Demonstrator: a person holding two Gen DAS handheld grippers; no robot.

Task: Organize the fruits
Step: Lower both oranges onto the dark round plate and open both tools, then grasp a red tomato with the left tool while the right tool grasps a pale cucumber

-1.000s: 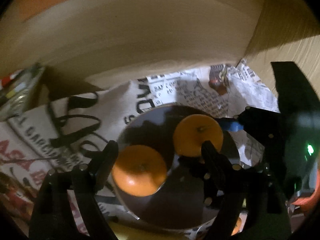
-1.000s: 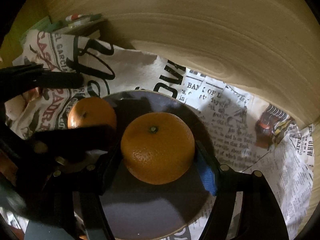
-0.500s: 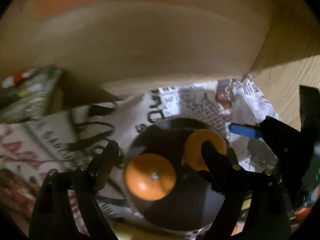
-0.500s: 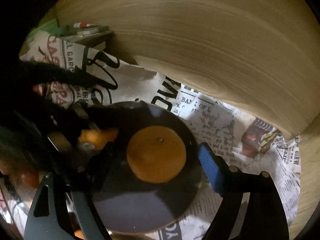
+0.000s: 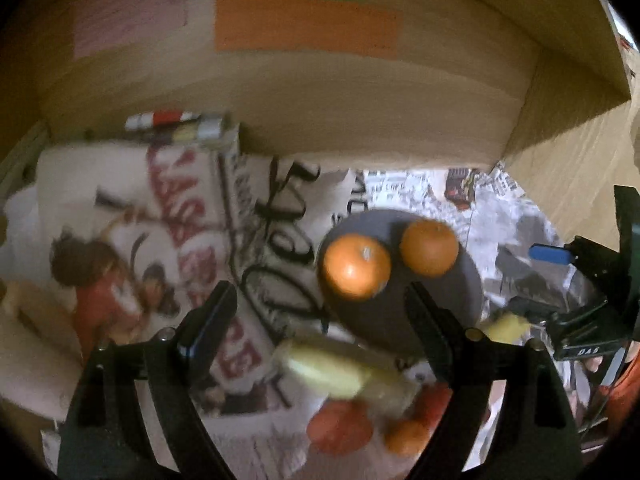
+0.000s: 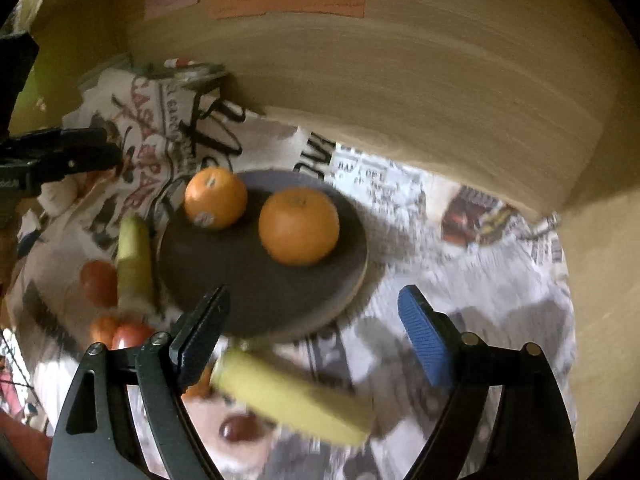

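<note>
Two oranges sit on a dark round plate (image 6: 256, 304): a smaller orange (image 6: 215, 197) at its far left and a larger orange (image 6: 298, 225) at its right. In the left wrist view the same plate (image 5: 460, 280) holds both oranges (image 5: 356, 266) (image 5: 429, 247). My left gripper (image 5: 320, 312) is open and empty, raised near the plate's near-left edge. My right gripper (image 6: 312, 320) is open and empty above the plate's near edge. The right gripper also shows in the left wrist view (image 5: 560, 280), and the left gripper's fingers (image 6: 60, 156) show in the right wrist view.
Newspaper (image 6: 460, 280) covers the wooden surface. A yellow banana (image 6: 296, 396) lies near my right gripper, a second banana (image 6: 134, 256) left of the plate. Red tomatoes (image 6: 98, 282) (image 6: 128, 334) and small fruit (image 5: 340, 426) lie nearby. A wooden wall (image 6: 420, 80) with coloured notes (image 5: 304, 24) stands behind.
Both grippers have pulled back and up from the plate, leaving the two oranges on it. The bananas and tomatoes have come into view.
</note>
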